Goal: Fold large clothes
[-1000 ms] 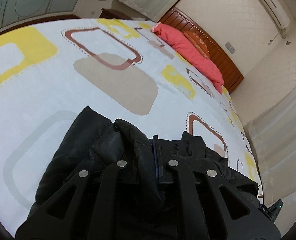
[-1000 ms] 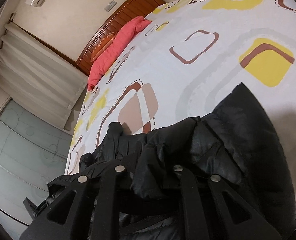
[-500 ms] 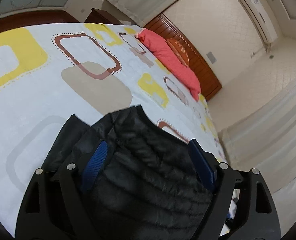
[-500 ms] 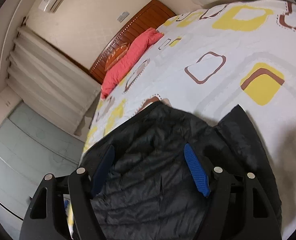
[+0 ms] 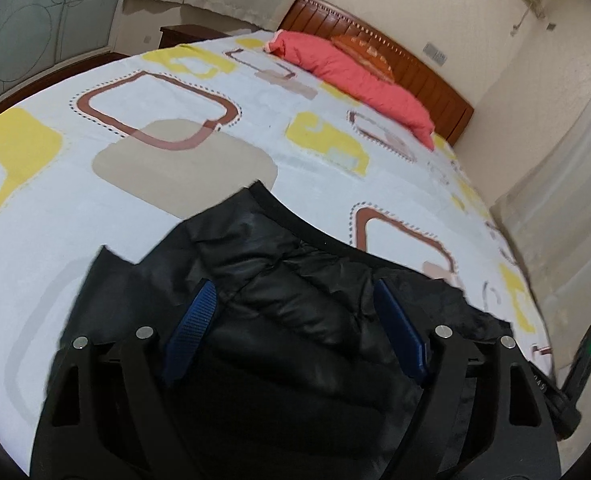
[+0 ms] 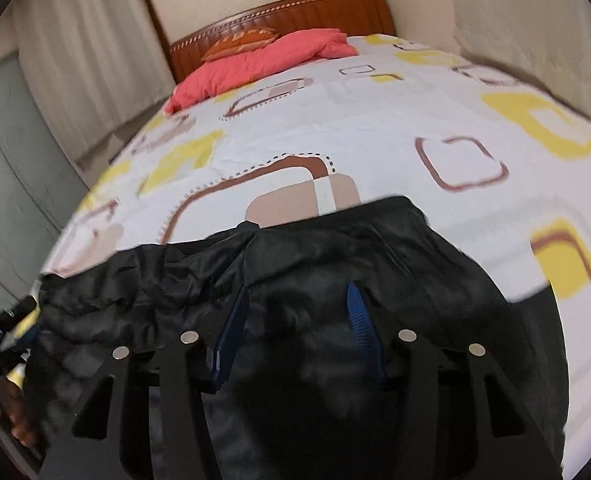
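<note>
Both grippers, left (image 5: 295,308) spread wide and right (image 6: 295,312) just narrowing, hover with nothing pinched over a black jacket (image 5: 287,280) on the bed (image 5: 175,80).

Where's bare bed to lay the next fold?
Free: the patterned sheet between the black jacket and the red quilt at the headboard, plus sheet on the jacket's far side in each view. Crowded: the near edge, under both grippers.

No readable text, label, brand or number shows in either view.
</note>
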